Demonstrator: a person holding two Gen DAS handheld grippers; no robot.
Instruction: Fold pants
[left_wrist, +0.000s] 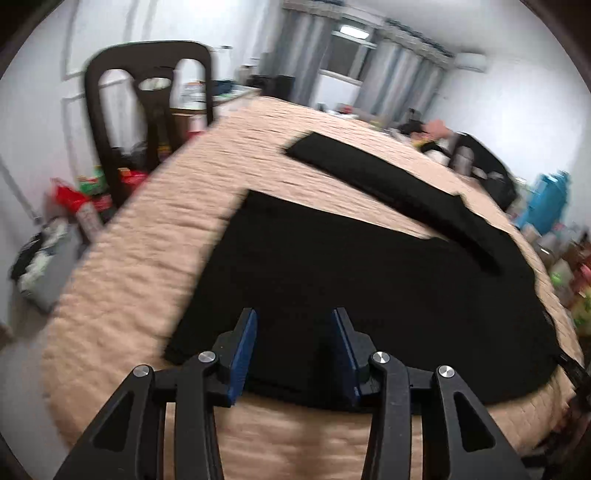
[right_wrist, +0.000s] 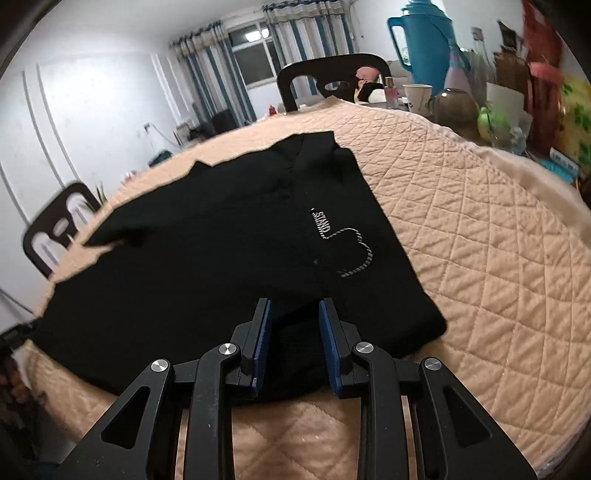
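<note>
Black pants lie flat on a beige quilted table cover. In the left wrist view one leg stretches away to the far side. My left gripper is open, its blue pads over the near edge of the pants. In the right wrist view the pants show a white "STAND" embroidery. My right gripper is open, its jaws on either side of the near hem of the pants, with nothing clamped.
Dark chairs stand at the table's far side and left. A blue thermos, a cup, jars and clutter crowd the right end of the table. Bags lie on the floor.
</note>
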